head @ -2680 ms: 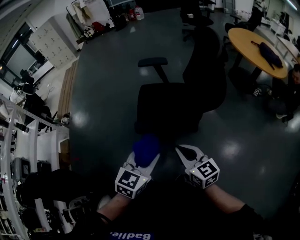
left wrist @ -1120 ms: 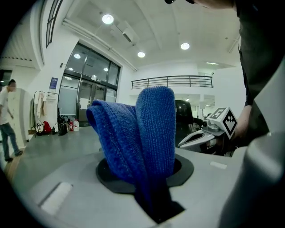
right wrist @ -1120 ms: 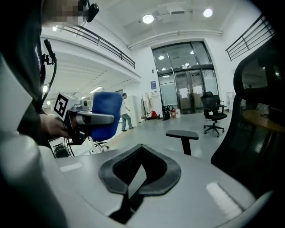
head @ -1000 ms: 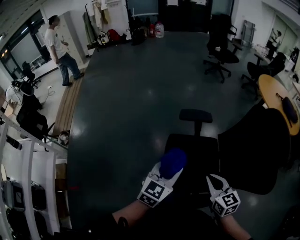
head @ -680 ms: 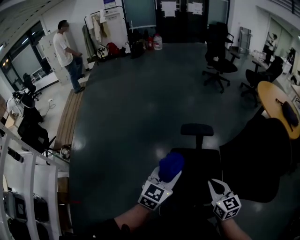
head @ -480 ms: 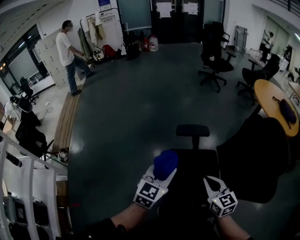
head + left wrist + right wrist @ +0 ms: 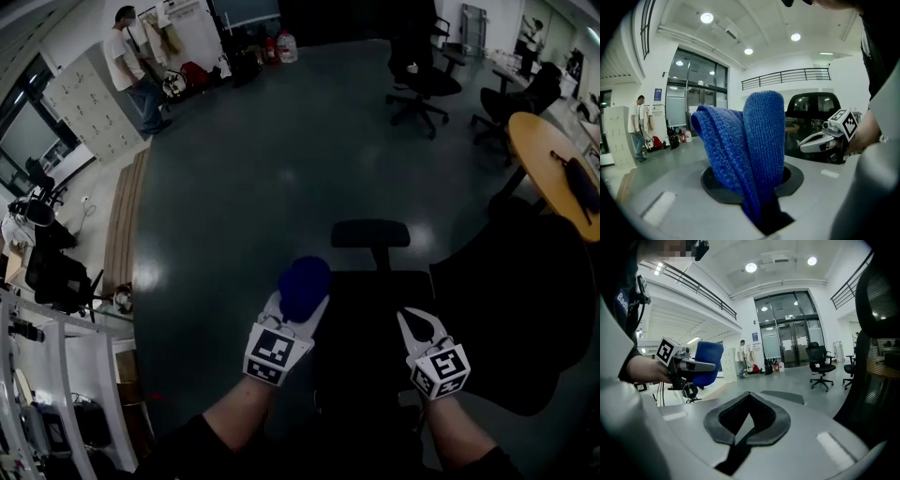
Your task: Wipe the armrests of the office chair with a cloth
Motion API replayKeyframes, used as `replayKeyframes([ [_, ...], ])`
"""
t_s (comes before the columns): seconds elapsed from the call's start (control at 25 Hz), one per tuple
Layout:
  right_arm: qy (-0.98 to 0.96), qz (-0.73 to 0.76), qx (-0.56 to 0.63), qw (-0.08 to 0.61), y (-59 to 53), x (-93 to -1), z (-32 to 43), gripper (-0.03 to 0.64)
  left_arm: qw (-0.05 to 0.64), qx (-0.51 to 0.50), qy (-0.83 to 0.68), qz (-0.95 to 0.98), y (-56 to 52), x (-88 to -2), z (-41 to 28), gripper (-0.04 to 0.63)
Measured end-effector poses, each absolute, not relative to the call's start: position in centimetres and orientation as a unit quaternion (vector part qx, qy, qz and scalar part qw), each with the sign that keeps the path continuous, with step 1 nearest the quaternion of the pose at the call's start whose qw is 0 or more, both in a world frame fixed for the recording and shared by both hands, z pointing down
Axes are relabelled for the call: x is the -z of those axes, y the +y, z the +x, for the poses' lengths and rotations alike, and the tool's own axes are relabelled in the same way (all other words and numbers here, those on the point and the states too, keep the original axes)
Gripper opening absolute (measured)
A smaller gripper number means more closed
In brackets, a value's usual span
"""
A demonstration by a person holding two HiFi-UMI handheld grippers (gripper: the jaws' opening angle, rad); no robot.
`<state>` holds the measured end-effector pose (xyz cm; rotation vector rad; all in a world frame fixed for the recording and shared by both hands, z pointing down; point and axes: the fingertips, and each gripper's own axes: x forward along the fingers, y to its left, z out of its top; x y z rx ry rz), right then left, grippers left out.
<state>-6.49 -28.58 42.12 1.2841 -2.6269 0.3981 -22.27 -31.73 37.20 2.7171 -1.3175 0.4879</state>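
A black office chair stands just in front of me, its seat (image 7: 373, 314) between my grippers and its backrest (image 7: 530, 314) at the right. One padded armrest (image 7: 370, 232) shows on the far side of the seat. My left gripper (image 7: 300, 300) is shut on a folded blue cloth (image 7: 304, 279), held above the seat's left edge. In the left gripper view the cloth (image 7: 752, 150) stands up out of the jaws. My right gripper (image 7: 412, 323) is shut with nothing in it, over the seat's right part. The armrest lies ahead of both grippers, untouched.
A person (image 7: 131, 56) stands by the lockers at the far left. Other office chairs (image 7: 422, 80) and a round wooden table (image 7: 548, 150) with a dark bag are at the back right. A white rack (image 7: 42, 375) stands at my left.
The view has swung around the chair and tilted down. Both grippers keep their pose over the seat, the left still holding the cloth. The person at the back has walked left.
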Motion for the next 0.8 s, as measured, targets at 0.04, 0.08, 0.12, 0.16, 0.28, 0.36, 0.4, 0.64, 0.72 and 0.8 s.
replayKeyframes([
  [0.04, -0.884, 0.438, -0.133, 0.096, -29.5, -42.6, -6.1, 0.003, 0.039, -0.167, -0.433, 0.885, -32.8, -37.7, -22.5, 0.140],
  [0.08, -0.881, 0.444, -0.132, 0.099, -30.5, -43.1, -5.7, 0.003, 0.036, -0.177, -0.435, 0.882, -34.0, -38.3, -22.7, 0.140],
  [0.12, -0.878, 0.450, -0.131, 0.102, -31.4, -43.7, -5.2, 0.003, 0.033, -0.187, -0.436, 0.880, -35.1, -39.0, -22.9, 0.140],
  [0.16, -0.874, 0.456, -0.131, 0.105, -32.3, -44.3, -4.7, 0.003, 0.030, -0.198, -0.436, 0.878, -36.3, -39.7, -23.1, 0.140],
  [0.28, -0.865, 0.472, -0.132, 0.111, -34.9, -46.0, -3.2, 0.003, 0.023, -0.232, -0.422, 0.876, -39.7, -42.0, -23.4, 0.140],
  [0.36, -0.859, 0.481, -0.134, 0.117, -36.7, -47.1, -2.2, 0.003, 0.027, -0.254, -0.412, 0.875, -42.0, -43.4, -23.6, 0.140],
  [0.4, -0.856, 0.484, -0.135, 0.122, -37.4, -47.6, -1.7, 0.003, 0.029, -0.265, -0.410, 0.872, -43.2, -44.1, -23.8, 0.140],
  [0.64, -0.845, 0.495, -0.135, 0.152, -40.9, -51.1, -0.1, 0.003, 0.028, -0.334, -0.390, 0.858, -48.3, -48.0, -24.1, 0.140],
  [0.72, -0.840, 0.498, -0.138, 0.165, -42.0, -52.1, 0.3, 0.003, 0.034, -0.354, -0.383, 0.853, -49.5, -49.0, -24.2, 0.140],
  [0.8, -0.836, 0.501, -0.138, 0.178, -43.2, -52.5, 0.3, 0.003, 0.032, -0.378, -0.375, 0.846, -50.8, -49.6, -24.5, 0.140],
])
